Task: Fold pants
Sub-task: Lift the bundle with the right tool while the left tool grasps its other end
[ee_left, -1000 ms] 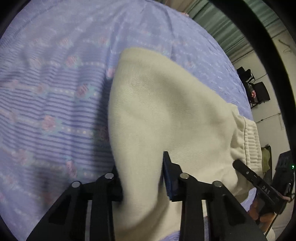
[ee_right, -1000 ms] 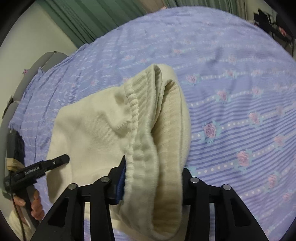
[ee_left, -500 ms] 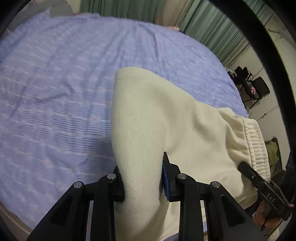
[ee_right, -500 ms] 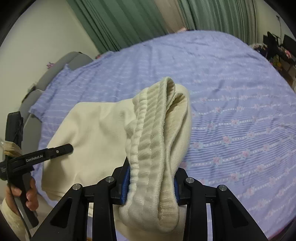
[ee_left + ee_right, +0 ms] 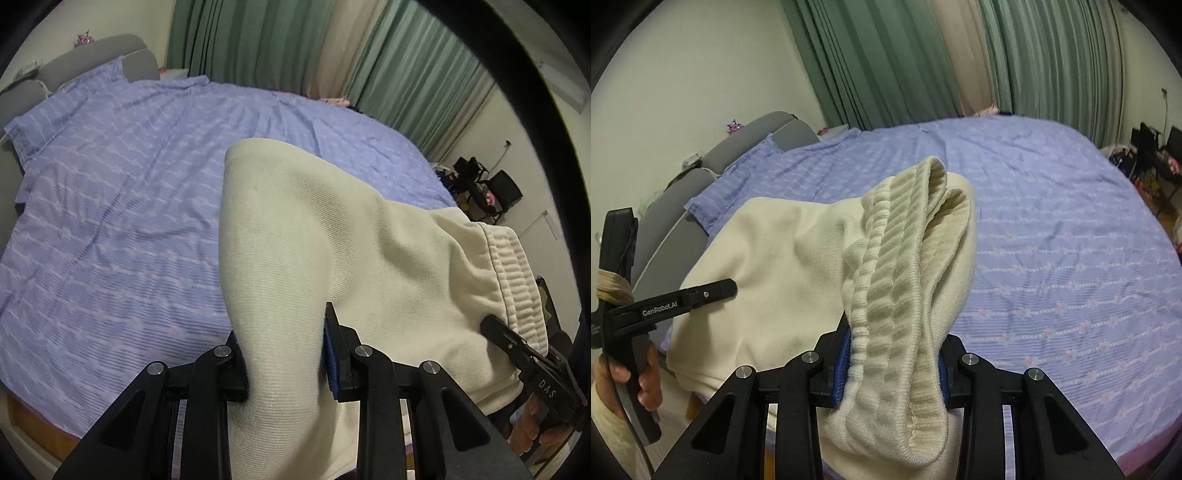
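Note:
Cream pants (image 5: 332,236) hang lifted above the bed, stretched between both grippers. My left gripper (image 5: 284,362) is shut on a bunched fold of the plain fabric at the left edge. My right gripper (image 5: 892,373) is shut on the thick ribbed waistband (image 5: 905,266), which stands up in a doubled loop between the pads. In the right wrist view the left gripper (image 5: 733,284) shows at the left, held by a hand. In the left wrist view the right gripper (image 5: 491,321) shows at the lower right against the waistband (image 5: 517,280).
A wide bed with a purple striped floral sheet (image 5: 1052,240) lies below. A grey headboard (image 5: 757,136) stands at its left end. Green curtains (image 5: 886,55) hang behind. Dark chairs and clutter (image 5: 487,188) stand beyond the bed's right side. The wooden bed edge (image 5: 33,432) shows at lower left.
Both grippers have risen with the pants, lifting them off the sheet. The bed now looks farther below, and curtains and headboard have come into view.

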`<state>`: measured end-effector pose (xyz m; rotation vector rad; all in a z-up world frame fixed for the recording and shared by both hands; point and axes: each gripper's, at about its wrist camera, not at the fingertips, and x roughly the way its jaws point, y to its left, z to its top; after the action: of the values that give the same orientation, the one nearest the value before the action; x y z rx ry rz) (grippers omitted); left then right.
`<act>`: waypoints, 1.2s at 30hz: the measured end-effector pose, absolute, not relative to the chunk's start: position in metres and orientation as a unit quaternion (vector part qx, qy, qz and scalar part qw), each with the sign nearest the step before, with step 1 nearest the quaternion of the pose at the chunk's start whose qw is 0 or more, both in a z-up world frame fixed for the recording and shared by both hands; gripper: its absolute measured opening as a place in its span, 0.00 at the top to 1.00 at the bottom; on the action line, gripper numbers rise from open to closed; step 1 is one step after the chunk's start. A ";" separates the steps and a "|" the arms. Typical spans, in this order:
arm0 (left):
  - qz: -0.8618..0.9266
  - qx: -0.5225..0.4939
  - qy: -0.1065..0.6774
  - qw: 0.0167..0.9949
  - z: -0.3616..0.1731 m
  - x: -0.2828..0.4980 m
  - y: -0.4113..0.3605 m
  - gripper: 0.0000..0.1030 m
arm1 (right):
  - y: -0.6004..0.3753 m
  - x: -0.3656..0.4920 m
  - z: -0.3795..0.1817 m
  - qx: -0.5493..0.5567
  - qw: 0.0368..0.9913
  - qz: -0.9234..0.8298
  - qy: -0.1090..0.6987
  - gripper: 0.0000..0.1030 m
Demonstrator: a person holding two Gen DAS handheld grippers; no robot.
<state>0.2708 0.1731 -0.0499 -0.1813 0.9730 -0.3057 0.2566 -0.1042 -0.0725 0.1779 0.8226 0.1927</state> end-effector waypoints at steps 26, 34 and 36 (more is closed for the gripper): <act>-0.132 -0.054 0.436 0.889 -0.027 0.266 0.459 0.72 | 0.192 0.244 -0.046 0.061 0.915 0.110 0.383 0.65; -0.138 -0.061 0.433 0.888 -0.035 0.291 0.537 0.72 | 0.268 0.261 -0.040 0.048 0.919 0.103 0.378 0.65; -0.142 -0.044 0.437 0.887 -0.039 0.304 0.557 0.72 | 0.292 0.268 -0.044 0.048 0.919 0.100 0.377 0.65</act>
<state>0.3043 0.5574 -0.0392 -0.0915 0.9091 -0.2943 0.2677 0.2916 -0.0435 0.0983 0.7753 0.2054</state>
